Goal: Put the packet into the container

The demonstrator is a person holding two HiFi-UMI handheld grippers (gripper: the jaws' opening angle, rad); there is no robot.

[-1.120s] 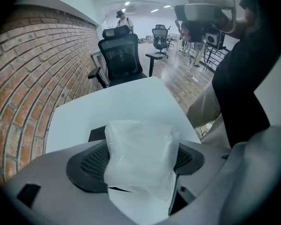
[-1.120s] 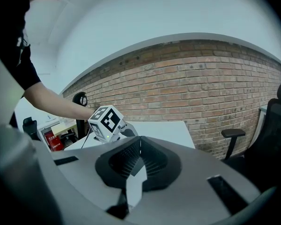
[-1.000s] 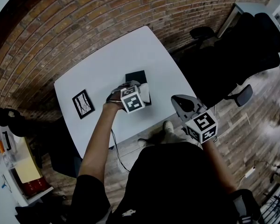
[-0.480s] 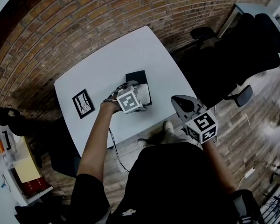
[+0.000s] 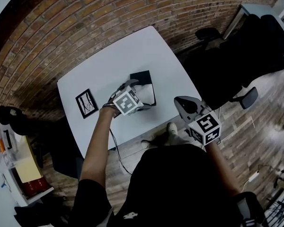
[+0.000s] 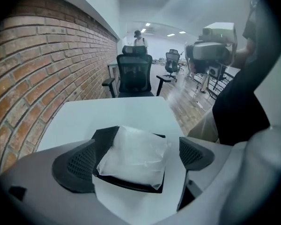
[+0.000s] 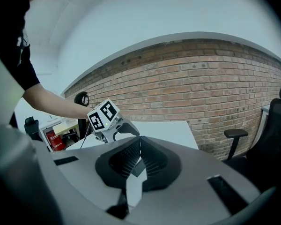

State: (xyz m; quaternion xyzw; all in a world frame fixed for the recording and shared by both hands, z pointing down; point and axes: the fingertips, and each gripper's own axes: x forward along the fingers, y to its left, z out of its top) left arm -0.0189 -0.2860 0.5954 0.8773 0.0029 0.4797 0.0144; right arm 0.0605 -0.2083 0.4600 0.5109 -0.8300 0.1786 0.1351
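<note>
**A:** On the white table (image 5: 109, 65), where does the packet lie?

**B:** The white packet (image 6: 131, 149) lies in the black container (image 6: 105, 135), and one near corner of it laps over the container's rim. The container stands toward the table's near right part.

**A:** And the left gripper?

**B:** The left gripper (image 6: 135, 159) hangs over the container's near side with its jaws spread wide. In its own view the packet shows between them, and neither pad seems to touch it. How high the gripper is above the container, I cannot tell.

**A:** What of the right one?

**B:** The right gripper (image 7: 136, 161) is off the table, near the person's body and to the right of the container. Its jaws are pressed together with nothing between them.

**A:** Is anything else on the table?

**B:** A small black-framed card (image 5: 86, 103) lies flat toward the left edge, well apart from the container. A brick wall (image 5: 61, 27) runs along the far side, and a black office chair (image 6: 135, 74) stands past the table's end.
</note>
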